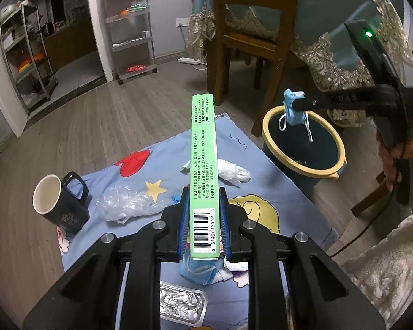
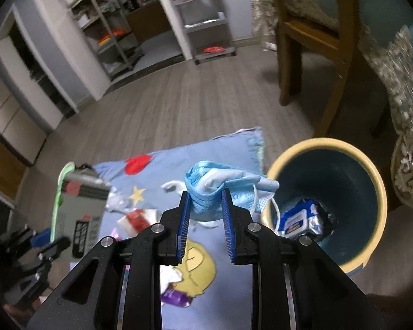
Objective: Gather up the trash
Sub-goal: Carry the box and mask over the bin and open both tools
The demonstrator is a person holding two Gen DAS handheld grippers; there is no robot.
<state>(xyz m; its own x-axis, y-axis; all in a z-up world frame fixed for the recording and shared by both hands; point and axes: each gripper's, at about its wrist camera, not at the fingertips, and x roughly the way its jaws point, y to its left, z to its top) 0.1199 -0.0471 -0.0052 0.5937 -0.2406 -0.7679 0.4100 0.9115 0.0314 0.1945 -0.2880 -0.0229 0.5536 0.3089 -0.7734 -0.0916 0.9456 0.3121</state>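
My left gripper [image 1: 205, 214] is shut on a green medicine box [image 1: 203, 162], held edge-up above the blue cartoon mat [image 1: 162, 159]. My right gripper [image 2: 205, 209] is shut on a crumpled blue face mask [image 2: 223, 187]; in the left wrist view that gripper [image 1: 296, 104] holds the mask [image 1: 293, 110] over the dark bin with a yellow rim [image 1: 278, 115]. The bin [image 2: 377, 181] holds a blue wipes packet [image 2: 300, 218]. On the mat lie a clear plastic bag [image 1: 126, 203], a white crumpled wrapper [image 1: 232, 172], a foil blister pack [image 1: 179, 302] and another mask [image 1: 198, 272].
A black mug [image 1: 60, 200] stands at the mat's left edge. A wooden chair [image 1: 250, 33] and a table with a lace-trimmed cloth [image 1: 344, 41] stand behind the bin. Metal shelf racks [image 1: 132, 27] stand by the far wall.
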